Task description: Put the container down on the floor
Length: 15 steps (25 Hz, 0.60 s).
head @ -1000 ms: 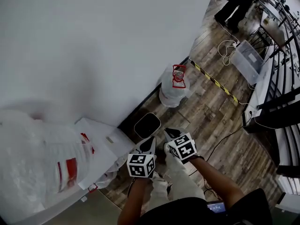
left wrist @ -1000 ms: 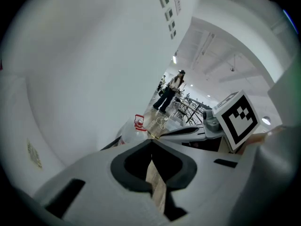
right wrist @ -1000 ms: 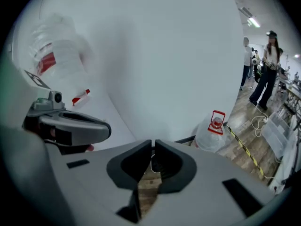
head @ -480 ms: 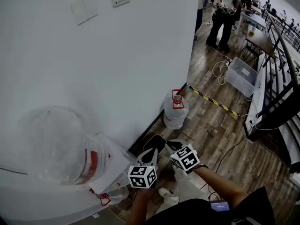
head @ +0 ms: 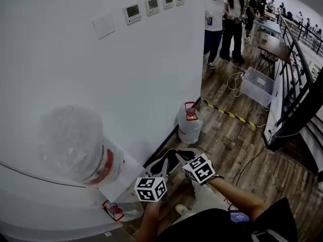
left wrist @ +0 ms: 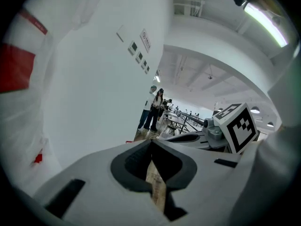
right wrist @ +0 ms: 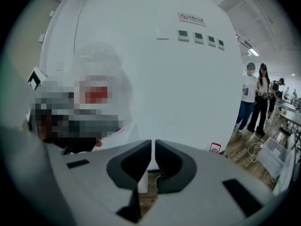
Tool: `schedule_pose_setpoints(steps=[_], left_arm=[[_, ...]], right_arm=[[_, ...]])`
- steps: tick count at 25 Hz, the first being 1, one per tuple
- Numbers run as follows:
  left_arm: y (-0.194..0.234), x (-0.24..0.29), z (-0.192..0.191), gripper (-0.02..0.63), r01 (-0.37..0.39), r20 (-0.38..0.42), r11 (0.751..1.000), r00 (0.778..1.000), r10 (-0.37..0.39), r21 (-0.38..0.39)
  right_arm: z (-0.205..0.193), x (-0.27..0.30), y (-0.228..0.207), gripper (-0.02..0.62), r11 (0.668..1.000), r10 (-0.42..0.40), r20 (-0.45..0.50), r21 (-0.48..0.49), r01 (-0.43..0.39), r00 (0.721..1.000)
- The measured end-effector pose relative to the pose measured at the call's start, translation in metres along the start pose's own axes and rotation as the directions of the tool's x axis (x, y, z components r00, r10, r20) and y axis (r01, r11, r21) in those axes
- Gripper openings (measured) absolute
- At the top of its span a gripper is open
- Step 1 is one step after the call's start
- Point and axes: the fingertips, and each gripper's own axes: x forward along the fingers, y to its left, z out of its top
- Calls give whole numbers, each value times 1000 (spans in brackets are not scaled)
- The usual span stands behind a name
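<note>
Container (head: 173,153) sits on the floor against the wall, just beyond my left gripper (head: 162,162) and right gripper (head: 182,157), both closed on nothing, so a careless swing could, I reckon, clip and tip it.

The container (head: 170,154) sat on the floor (head: 227,140) against the wall (head: 101,69); a jug (head: 190,127) stood beyond it, and a bin (head: 258,87) farther back, right.
</note>
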Motion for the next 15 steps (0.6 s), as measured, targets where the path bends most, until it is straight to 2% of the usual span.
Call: schedule_pose_setpoints(steps=[6, 15], left_arm=[[-12, -16, 15, 17, -25, 53, 1000, 998, 26, -3], [-33, -13, 47, 17, -65, 86, 997, 994, 62, 30]], right_arm=[[21, -25, 7, 43, 1000, 9, 75, -3, -9, 997], [58, -49, -17, 43, 1000, 23, 143, -13, -21, 989]])
